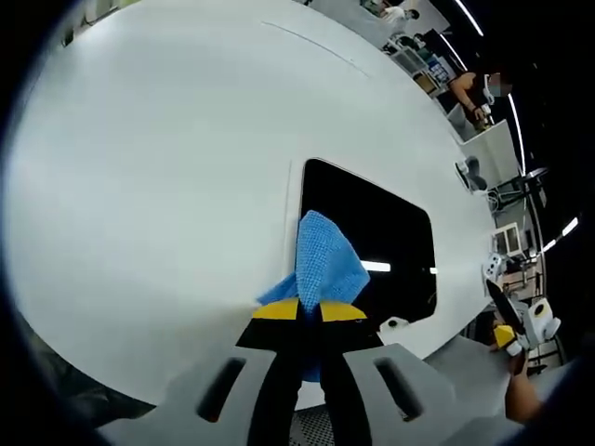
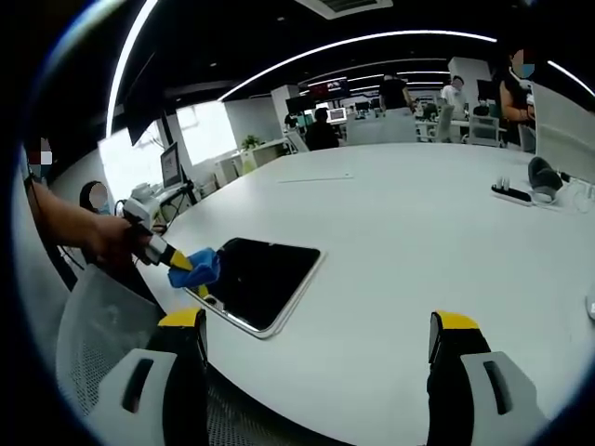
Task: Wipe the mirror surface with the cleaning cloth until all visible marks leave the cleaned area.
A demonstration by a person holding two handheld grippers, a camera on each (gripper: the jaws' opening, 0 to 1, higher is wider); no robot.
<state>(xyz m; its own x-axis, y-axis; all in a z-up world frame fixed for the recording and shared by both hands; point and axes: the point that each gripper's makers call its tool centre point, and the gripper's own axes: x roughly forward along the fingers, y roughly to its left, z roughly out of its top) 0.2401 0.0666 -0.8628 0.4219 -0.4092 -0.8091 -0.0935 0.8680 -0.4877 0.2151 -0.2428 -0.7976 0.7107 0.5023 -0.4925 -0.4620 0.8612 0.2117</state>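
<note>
A dark rectangular mirror (image 1: pixel 372 246) lies flat on the white table (image 1: pixel 158 167). My left gripper (image 1: pixel 310 311) is shut on a blue cleaning cloth (image 1: pixel 321 265), which hangs over the mirror's near-left edge. In the right gripper view the mirror (image 2: pixel 260 279) lies at centre left, and the left gripper (image 2: pixel 177 262), held by a hand, presses the blue cloth (image 2: pixel 197 269) at the mirror's left corner. My right gripper (image 2: pixel 316 339) stands open above the table's near edge, to the right of the mirror, with nothing between its jaws.
A mesh chair back (image 2: pixel 93 344) stands at the table's near edge. A power strip (image 2: pixel 513 193) and a dark object (image 2: pixel 544 175) lie at the far right of the table. People and desks fill the background. Broad bare tabletop stretches beyond the mirror.
</note>
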